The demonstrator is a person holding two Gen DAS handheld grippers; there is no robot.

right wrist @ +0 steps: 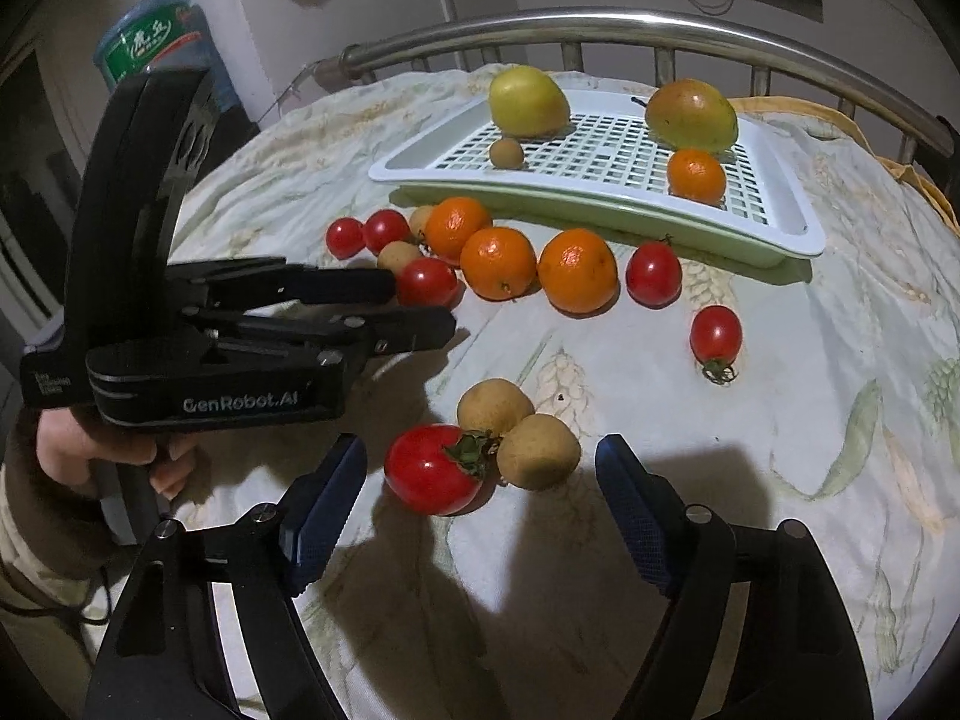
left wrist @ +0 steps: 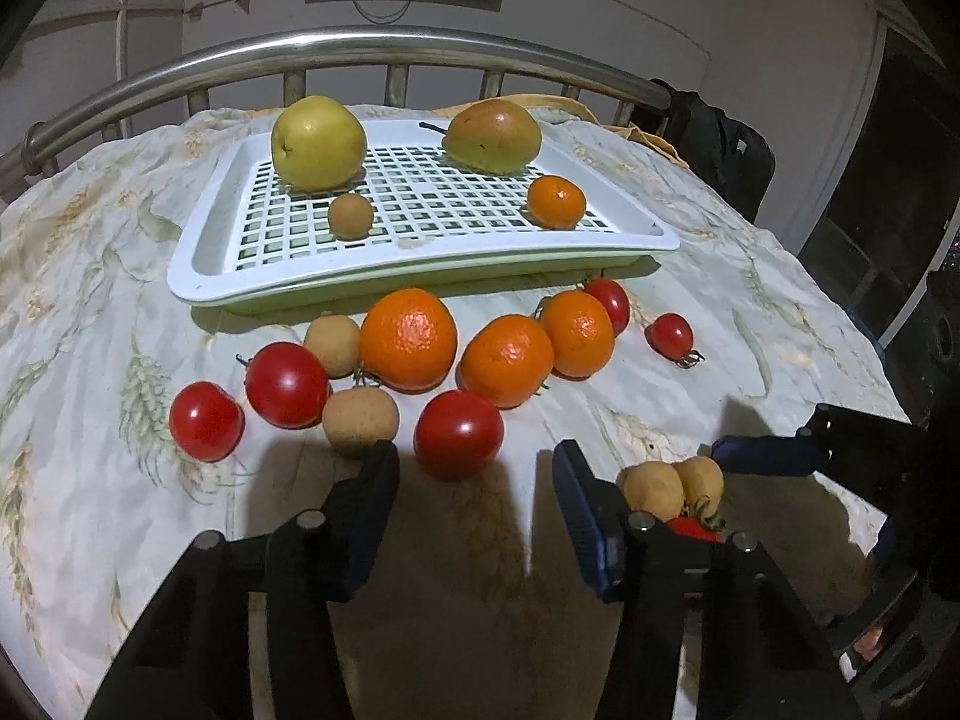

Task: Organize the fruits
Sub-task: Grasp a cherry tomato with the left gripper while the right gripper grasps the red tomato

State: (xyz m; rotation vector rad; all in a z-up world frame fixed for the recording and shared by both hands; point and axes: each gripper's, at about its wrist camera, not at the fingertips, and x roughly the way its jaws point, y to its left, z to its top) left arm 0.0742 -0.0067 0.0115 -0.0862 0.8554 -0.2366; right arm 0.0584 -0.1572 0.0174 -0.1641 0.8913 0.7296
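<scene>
A white lattice tray (left wrist: 198,264) at the back holds a yellow-green fruit (left wrist: 318,141), a green-red fruit (left wrist: 492,135), a small orange (left wrist: 555,201) and a longan (left wrist: 350,215). Oranges (left wrist: 408,339), tomatoes and longans lie loose on the cloth in front of it. My left gripper (left wrist: 474,462) is open, with a red tomato (left wrist: 459,435) just ahead of its tips, touching neither pad. My right gripper (right wrist: 483,456) is open around a stemmed tomato (right wrist: 432,468) and two longans (right wrist: 537,450), its pads clear of them.
A metal bed rail (left wrist: 360,42) curves behind the tray. A dark bag (left wrist: 720,144) hangs at the far right and a water bottle (right wrist: 156,36) stands at the far left. A person's hand (right wrist: 90,456) holds the left gripper's handle. The flowered cloth (right wrist: 840,360) falls away at its edges.
</scene>
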